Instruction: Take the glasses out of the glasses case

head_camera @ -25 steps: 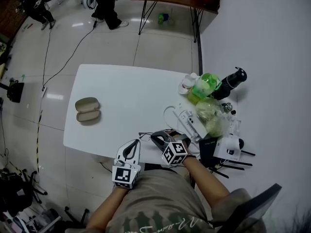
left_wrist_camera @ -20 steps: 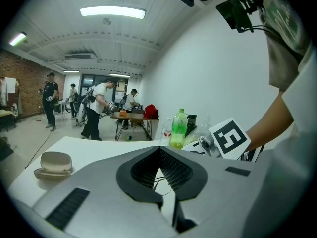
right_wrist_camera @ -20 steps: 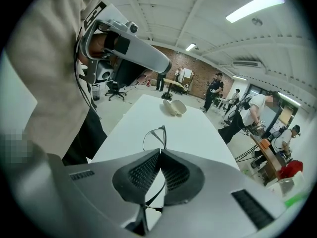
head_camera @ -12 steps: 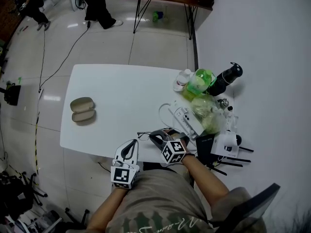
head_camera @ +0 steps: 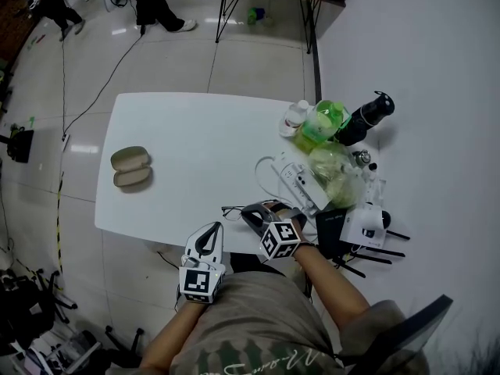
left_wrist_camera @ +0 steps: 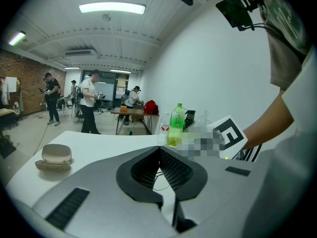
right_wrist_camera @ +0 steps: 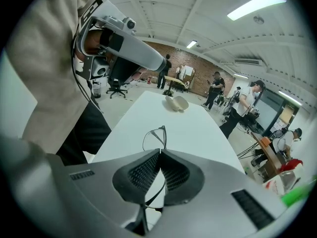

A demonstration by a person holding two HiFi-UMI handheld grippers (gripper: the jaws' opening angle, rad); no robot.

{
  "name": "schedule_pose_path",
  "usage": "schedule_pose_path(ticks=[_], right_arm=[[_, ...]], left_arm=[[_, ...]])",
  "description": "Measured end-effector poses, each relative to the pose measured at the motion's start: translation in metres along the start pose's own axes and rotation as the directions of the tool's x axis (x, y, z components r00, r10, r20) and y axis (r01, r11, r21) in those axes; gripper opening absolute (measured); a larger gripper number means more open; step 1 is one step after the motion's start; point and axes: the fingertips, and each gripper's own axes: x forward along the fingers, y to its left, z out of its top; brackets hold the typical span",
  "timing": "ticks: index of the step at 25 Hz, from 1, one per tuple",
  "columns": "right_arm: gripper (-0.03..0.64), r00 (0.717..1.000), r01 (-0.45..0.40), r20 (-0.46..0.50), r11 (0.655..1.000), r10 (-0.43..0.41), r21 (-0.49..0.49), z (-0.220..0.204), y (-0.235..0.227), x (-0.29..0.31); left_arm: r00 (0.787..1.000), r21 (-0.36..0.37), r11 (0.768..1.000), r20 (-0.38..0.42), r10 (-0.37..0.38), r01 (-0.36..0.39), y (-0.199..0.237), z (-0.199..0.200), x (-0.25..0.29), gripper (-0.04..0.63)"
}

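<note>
Glasses [right_wrist_camera: 154, 139] hardly shifted, right gripper [right_wrist_camera: 159, 151] fingers [right_wrist_camera: 144, 173] closed on them.

The glasses [head_camera: 232, 209] are a thin dark wire frame with clear lenses. They sit at the near edge of the white table [head_camera: 195, 131], one temple pinched between the closed jaws of the right gripper [right_wrist_camera: 159, 152]. The beige glasses case [head_camera: 130, 167] lies open, its two oval halves side by side, well apart from them near the table's left edge.

The left gripper [head_camera: 214, 228] has its fingers pressed together, the right gripper [head_camera: 250, 212] pinches the glasses [head_camera: 232, 209].
</note>
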Motion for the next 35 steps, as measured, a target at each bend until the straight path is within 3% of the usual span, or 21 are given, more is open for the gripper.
schedule_pose_path(ticks=[9, 23, 35], right_arm=[[0.017, 0.999, 0.034, -0.018, 0.999, -0.034, 0.005, 0.007, -0.004, -0.002], [0.017, 0.999, 0.035, -0.041, 0.999, -0.035, -0.008, 0.052, 0.029, 0.014], [0.017, 0.996, 0.074, -0.059, 0.997, -0.073, 0.008, 0.077, 0.048, 0.023]], left_arm=[[0.998, 0.024, 0.998, 0.006, -0.065, 0.064, -0.010, -0.005, -0.011, 0.008], [0.990, -0.012, 0.990, -0.009, -0.141, 0.141, 0.000, -0.014, -0.046, 0.008], [0.990, 0.018, 0.990, -0.001, -0.143, 0.143, 0.020, -0.021, -0.083, 0.008]])
